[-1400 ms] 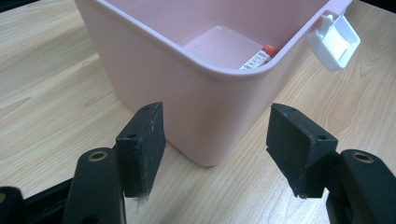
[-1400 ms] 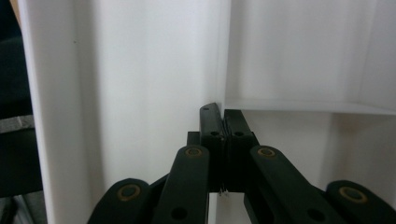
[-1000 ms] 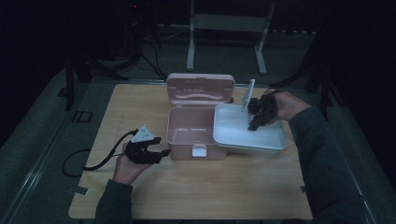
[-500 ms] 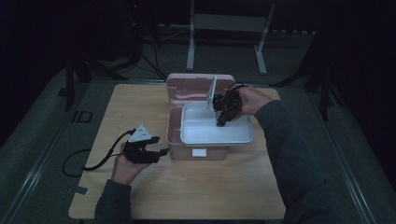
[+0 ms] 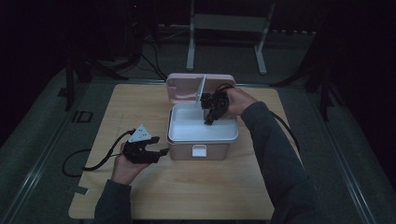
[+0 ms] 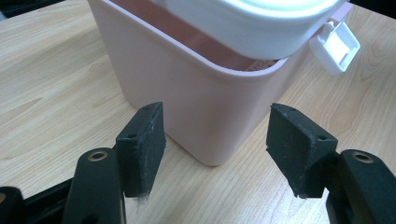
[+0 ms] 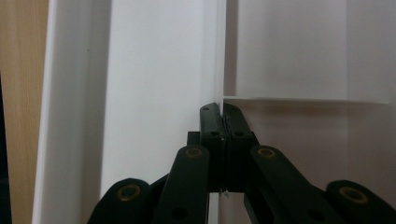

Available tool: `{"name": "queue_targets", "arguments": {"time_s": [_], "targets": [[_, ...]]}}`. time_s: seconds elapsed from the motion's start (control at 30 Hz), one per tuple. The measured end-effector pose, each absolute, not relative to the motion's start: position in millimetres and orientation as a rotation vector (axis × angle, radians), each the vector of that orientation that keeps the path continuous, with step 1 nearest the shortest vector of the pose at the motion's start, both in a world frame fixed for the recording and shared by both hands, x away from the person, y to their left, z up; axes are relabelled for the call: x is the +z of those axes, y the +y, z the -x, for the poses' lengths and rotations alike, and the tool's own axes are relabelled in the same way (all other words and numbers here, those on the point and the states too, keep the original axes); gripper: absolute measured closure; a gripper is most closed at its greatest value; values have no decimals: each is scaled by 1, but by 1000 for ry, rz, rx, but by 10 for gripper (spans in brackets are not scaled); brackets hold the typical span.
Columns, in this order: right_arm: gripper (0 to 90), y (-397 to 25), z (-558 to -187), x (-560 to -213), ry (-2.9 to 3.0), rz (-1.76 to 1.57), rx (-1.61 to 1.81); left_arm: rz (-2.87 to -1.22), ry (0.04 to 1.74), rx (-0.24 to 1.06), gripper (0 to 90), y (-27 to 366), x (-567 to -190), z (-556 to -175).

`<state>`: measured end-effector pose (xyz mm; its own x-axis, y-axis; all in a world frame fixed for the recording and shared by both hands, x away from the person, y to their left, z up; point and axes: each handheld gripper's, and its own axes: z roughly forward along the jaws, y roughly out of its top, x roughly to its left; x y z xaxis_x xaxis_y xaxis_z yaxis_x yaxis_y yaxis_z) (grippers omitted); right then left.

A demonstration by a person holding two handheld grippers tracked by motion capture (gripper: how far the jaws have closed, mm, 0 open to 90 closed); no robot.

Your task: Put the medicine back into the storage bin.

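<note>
Black jaws — brass screws — dark sleeves.

Room: dark, dimly lit. Worktop: light wood, rectangular, rounded corners. Floor: grey, with pale strips running along the worktop's left and right sides. Metal stand: behind the worktop, two uprights on feet. Dark cables: on the floor, far left.
</note>
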<state>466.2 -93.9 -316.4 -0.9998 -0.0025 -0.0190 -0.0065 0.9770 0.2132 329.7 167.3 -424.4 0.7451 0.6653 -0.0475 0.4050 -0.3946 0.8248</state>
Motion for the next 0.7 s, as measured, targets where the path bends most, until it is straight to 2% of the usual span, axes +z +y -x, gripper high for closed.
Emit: {"name": "queue_targets", "arguments": {"time_s": [0.7], "targets": [[884, -78, -474, -339, 3102, -9, 290, -2040, 807, 363, 371, 167, -425, -330]]}}
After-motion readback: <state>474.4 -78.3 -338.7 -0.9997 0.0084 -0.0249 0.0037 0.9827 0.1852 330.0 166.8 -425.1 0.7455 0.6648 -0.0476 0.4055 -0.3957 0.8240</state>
